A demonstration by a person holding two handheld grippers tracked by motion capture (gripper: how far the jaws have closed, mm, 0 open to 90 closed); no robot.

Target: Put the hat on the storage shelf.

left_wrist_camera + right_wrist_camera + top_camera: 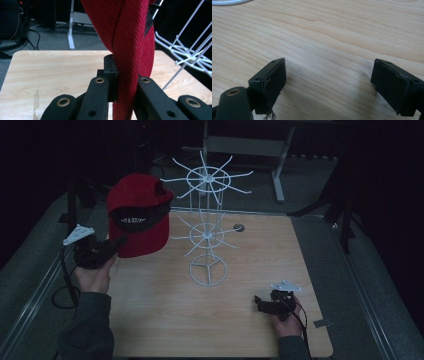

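1. The left gripper (pixel 112 247) held the red cap (pixel 137 215) lifted off the table (pixel 160 315), left of the white wire rack (pixel 207 232); its fingers (pixel 110 72) were clamped on the cap's edge.
2. The right gripper (pixel 265 304) rested low over the table's near right part, fingers (pixel 270 81) spread wide and holding nothing.
3. Judged step: hanging the cap on 1 of the rack's upper prongs (pixel 172 180).
4. Recommended technique: keep the grip firm, since the fabric could slip; bring the cap's opening over a prong tip before lowering.
5. Use the free gripper to steady the rack's base ring (pixel 207 270), because the light frame would probably tip if pushed sideways.
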